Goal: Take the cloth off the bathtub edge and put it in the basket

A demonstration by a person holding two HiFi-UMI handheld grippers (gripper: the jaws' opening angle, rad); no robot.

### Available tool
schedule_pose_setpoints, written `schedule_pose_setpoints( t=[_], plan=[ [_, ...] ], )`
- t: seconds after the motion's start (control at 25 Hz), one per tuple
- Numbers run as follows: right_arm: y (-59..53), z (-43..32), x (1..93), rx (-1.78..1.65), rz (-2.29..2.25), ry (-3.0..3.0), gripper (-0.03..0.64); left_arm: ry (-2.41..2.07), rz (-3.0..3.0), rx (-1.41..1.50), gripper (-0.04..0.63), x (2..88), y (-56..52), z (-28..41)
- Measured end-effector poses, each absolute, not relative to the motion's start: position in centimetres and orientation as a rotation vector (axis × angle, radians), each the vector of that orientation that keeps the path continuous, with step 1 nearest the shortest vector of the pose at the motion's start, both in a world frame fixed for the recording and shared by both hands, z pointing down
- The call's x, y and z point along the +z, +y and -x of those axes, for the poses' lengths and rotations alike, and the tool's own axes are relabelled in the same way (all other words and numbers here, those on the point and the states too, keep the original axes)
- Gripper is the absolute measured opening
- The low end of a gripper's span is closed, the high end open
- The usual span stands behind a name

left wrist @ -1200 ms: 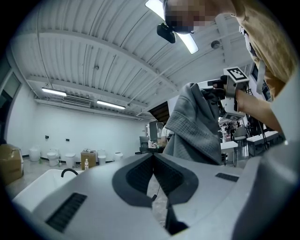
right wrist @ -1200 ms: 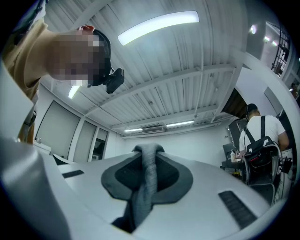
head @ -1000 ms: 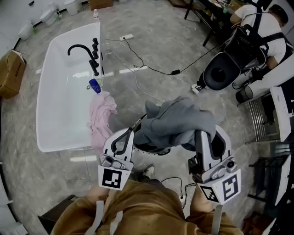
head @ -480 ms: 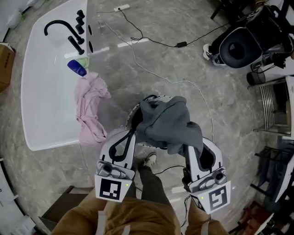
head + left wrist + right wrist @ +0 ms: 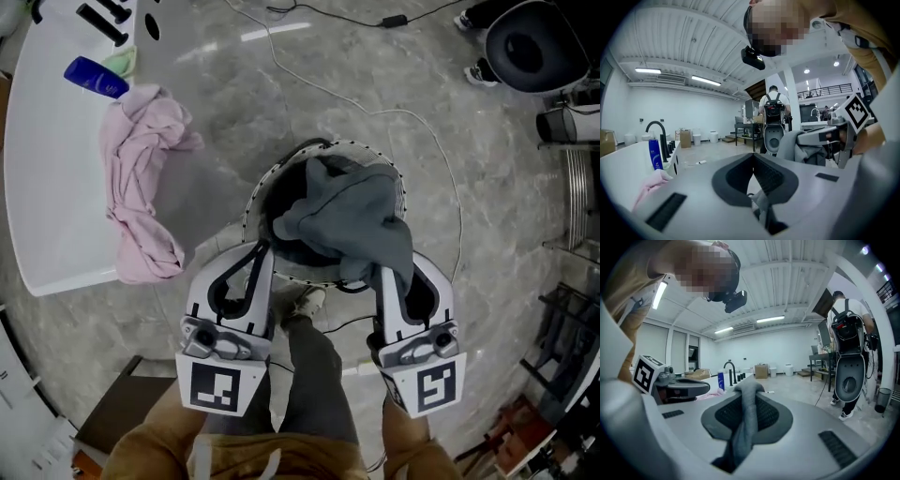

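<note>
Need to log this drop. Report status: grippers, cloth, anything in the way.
Shut on grey cloth: left gripper, right gripper. Cloth draped over basket, not released. Nothing blocking; pink cloth on bathtub edge.

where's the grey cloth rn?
Head view, centre: the grey cloth is draped over the basket, right of the pink cloth on the bathtub edge. The right tongs are shut on its near end.
</note>
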State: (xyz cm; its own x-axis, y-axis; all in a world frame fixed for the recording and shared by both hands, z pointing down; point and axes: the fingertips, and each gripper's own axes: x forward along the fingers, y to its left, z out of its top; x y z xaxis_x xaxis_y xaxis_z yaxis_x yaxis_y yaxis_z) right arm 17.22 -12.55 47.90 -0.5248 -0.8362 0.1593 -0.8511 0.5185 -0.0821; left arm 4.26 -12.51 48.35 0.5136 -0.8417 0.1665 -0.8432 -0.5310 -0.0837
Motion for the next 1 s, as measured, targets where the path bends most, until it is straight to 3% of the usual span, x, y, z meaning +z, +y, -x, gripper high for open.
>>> schedule_pose_setpoints(
  t=[0.52, 1.0],
  plan=[
    [-12.9, -16.8, 64.5, 0.293, -1.419, -2.617, 0.049, -1.434, -2.703, 0.270, 0.008, 64.0, -12.8, -6.3],
    [-13.8, -17.6, 76.2, 0.358, -1.428, -2.526, 0.049, -1.374, -2.724, 0.292, 0.008, 71.8, -14.5, -7.4]
  ],
)
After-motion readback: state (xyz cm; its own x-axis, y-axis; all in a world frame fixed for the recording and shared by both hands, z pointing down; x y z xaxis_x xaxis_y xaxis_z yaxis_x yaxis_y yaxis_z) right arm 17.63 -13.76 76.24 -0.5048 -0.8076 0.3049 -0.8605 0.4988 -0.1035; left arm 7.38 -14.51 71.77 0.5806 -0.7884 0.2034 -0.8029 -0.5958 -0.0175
